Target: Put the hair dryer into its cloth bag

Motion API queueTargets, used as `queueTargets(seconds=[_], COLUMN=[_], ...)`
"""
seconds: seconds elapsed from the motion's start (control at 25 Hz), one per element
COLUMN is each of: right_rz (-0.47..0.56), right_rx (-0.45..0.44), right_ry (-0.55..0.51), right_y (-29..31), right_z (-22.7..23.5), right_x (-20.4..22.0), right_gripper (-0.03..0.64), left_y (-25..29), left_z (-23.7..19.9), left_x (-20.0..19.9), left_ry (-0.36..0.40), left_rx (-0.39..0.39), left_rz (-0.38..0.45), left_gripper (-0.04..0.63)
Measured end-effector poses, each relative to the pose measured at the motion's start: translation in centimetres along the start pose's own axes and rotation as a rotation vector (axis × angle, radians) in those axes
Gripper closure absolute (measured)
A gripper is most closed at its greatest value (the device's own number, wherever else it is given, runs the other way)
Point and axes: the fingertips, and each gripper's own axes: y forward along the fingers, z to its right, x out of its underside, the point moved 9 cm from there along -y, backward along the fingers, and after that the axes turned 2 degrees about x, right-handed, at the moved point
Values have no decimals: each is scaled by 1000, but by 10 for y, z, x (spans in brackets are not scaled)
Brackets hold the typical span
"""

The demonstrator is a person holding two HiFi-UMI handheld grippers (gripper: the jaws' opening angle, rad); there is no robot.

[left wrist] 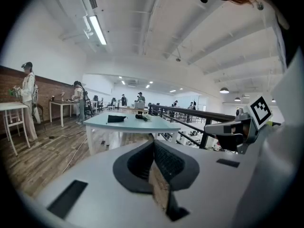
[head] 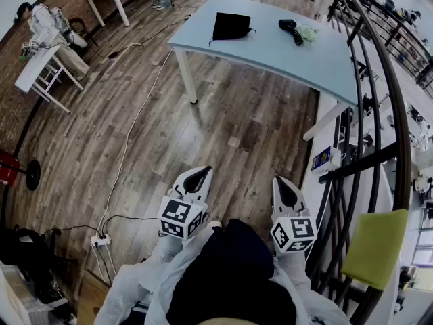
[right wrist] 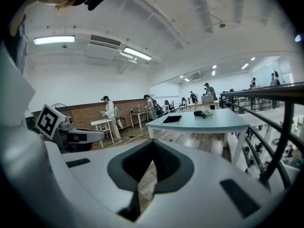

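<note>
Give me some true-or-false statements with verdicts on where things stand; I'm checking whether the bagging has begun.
1. The black cloth bag and the black hair dryer both lie on the pale blue table. True.
2. The hair dryer touches the bag. False: bare tabletop lies between them.
3. The left gripper and the right gripper are both shut with nothing between their jaws. True.
4. Both grippers hang over the table. False: they are over the wooden floor, short of the table.
5. In the head view the bag lies right of the hair dryer. False: it lies to its left.
</note>
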Motion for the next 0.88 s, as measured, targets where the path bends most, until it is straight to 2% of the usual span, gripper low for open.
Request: queueTargets(seconds=[0.16, 0.36, 0.68, 0.88], right_rz=[37, 117, 82, 89], right_rx=[29, 49, 109, 125], right_ry=[32, 61, 61, 52], right_y=[-12, -27, -41, -46], right_z=[1, 2, -10, -23], right_x=[1, 8, 13, 24], right_gripper=[609, 609, 609, 609], left_y=[-7, -15, -29, -39], left_z=[3, 4, 7, 8], left_x=[-5, 0, 4, 12], left_ry=[27, 8, 29, 16], left_rx=[2, 3, 17, 40], left_rz=[28, 38, 39, 29], left_gripper=[580, 580, 580, 580])
